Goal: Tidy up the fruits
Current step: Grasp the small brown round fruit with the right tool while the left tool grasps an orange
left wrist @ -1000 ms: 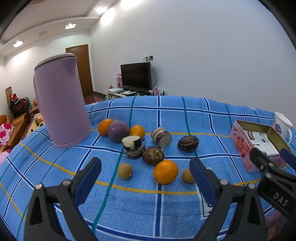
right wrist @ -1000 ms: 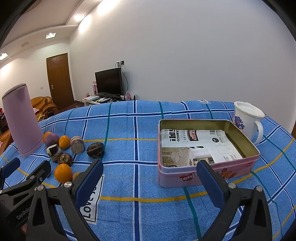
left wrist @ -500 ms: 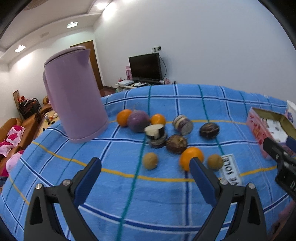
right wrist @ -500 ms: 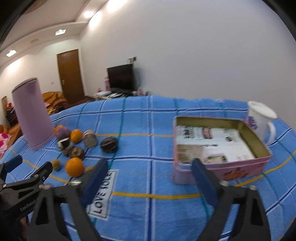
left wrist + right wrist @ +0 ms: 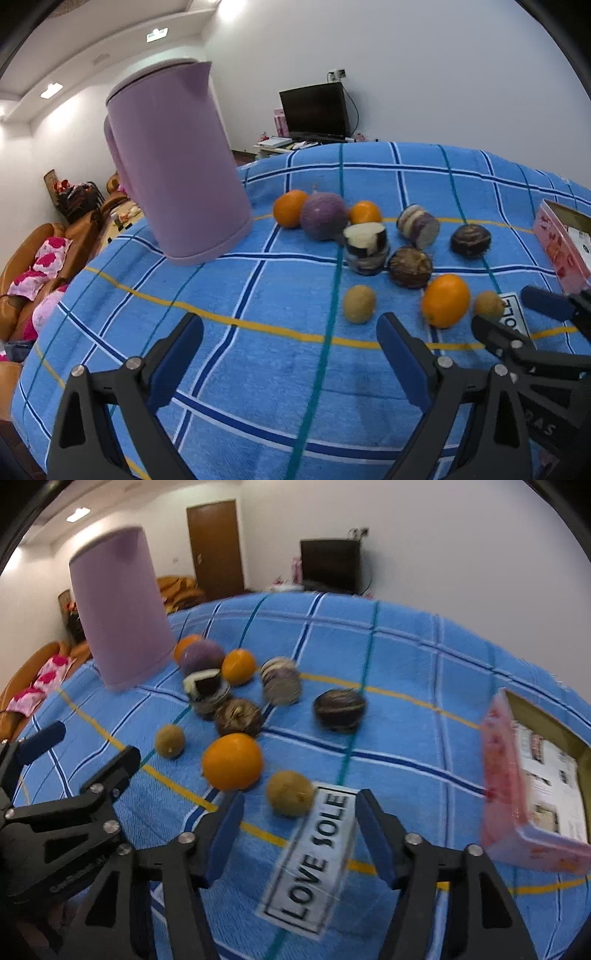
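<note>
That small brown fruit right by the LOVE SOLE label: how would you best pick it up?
Grip the small brown fruit across its round middle, coming down from above and the near side. It is roughly round and sits clear of the big orange. The right gripper points at it, jaws closing, nothing between them yet.

A matt, slightly fuzzy woven cloth (image 5: 406, 672) in blue check covers the table, with a smooth printed label (image 5: 314, 856) stitched on at 6 o'clock in the right wrist view. The lilac kettle (image 5: 177, 158) at 10 o'clock looks like smooth matt plastic, and the pink tin (image 5: 502, 775) at 3 o'clock is glossy printed metal with a dull gold inside, lined with printed paper (image 5: 546, 786). The oranges (image 5: 232, 760) have a finely dimpled, faintly shiny peel, while the small brown fruits (image 5: 290, 793) look dull and rough.
</note>
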`<control>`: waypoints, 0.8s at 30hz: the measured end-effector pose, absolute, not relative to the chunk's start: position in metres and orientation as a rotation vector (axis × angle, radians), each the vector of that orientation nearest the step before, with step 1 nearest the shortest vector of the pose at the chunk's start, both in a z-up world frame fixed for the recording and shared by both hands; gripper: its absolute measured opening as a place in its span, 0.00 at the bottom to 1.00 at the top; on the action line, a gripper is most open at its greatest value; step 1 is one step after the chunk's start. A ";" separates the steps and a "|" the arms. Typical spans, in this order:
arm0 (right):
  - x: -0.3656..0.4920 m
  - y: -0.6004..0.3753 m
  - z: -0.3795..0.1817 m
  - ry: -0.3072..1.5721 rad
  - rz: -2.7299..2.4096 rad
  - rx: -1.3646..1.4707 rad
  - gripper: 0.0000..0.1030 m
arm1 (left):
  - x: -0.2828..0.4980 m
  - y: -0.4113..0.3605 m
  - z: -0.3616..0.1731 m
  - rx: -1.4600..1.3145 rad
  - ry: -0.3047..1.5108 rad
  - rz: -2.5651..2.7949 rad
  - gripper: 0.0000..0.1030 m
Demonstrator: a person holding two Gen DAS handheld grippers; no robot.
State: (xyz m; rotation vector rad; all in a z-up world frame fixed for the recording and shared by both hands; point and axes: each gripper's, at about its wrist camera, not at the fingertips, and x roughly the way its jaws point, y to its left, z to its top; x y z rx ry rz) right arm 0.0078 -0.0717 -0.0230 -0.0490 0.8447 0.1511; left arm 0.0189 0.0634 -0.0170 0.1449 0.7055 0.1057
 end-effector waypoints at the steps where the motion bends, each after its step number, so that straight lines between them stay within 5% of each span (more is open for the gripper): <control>1: 0.011 -0.070 -0.025 0.854 0.157 -0.049 0.58 | 0.020 0.065 -0.017 0.138 0.709 0.103 0.94; 9: 0.020 -0.062 -0.033 0.881 0.179 -0.088 0.30 | 0.025 0.080 -0.019 0.097 0.727 0.087 0.94; 17: -0.003 -0.095 -0.014 0.787 0.194 0.022 0.29 | 0.029 0.066 -0.015 0.020 0.765 -0.058 0.92; 24: -0.022 -0.129 0.018 0.606 0.156 0.071 0.30 | 0.052 0.009 -0.017 0.093 0.815 -0.188 0.73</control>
